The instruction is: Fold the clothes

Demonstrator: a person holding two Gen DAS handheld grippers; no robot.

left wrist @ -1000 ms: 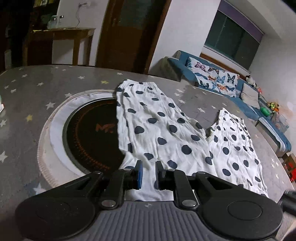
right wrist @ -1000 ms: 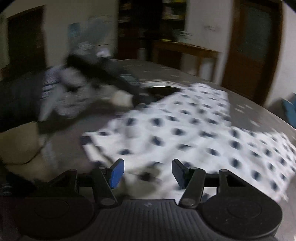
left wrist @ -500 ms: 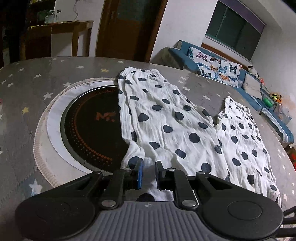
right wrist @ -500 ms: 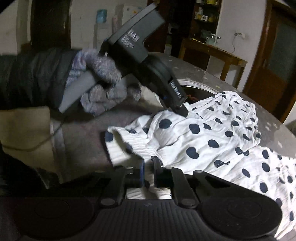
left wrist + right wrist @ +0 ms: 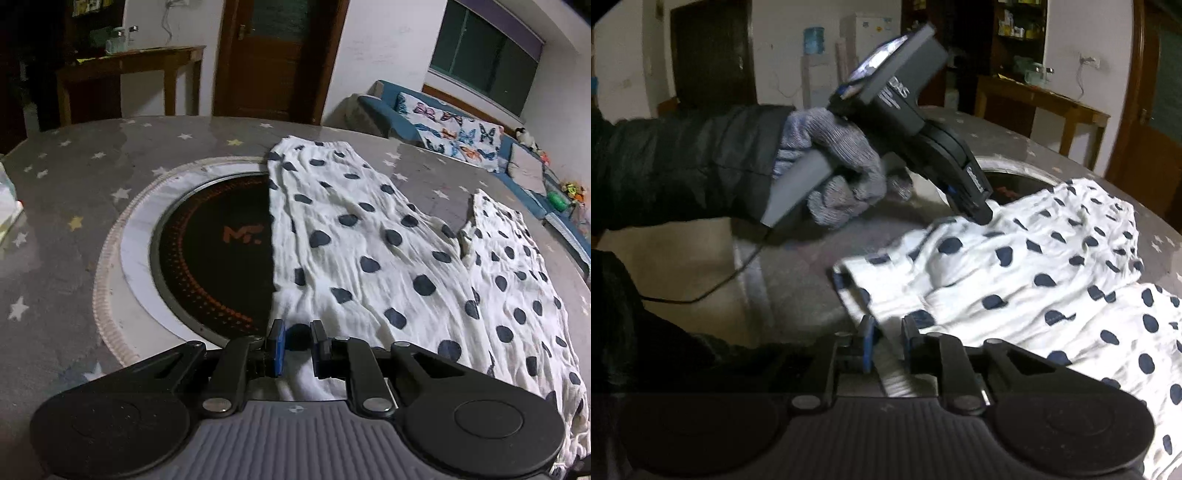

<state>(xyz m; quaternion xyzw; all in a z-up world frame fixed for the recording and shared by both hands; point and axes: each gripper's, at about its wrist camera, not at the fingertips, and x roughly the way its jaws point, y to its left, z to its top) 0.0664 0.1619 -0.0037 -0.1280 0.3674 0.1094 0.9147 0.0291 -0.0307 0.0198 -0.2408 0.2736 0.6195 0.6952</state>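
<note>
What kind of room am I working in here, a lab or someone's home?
Most likely a home living or dining room: a blue sofa with butterfly cushions, a wooden side table, and a round star-patterned table with a built-in cooktop.

My left claw [image 5: 297, 345]: black linkage arms w/ silver pivot screws, blue pads, ribbed grey housing btwn two round black discs. Right claw [image 5: 886, 345]: same build. Left hand [image 5: 834, 166] in grey knit glove, black puffy sleeve [image 5: 683, 162], grey handle, thin black cable trailing, white lettering on the body.

Trousers [image 5: 369, 251] on table [image 5: 74, 177], overlapping hob [image 5: 214, 258]
</note>
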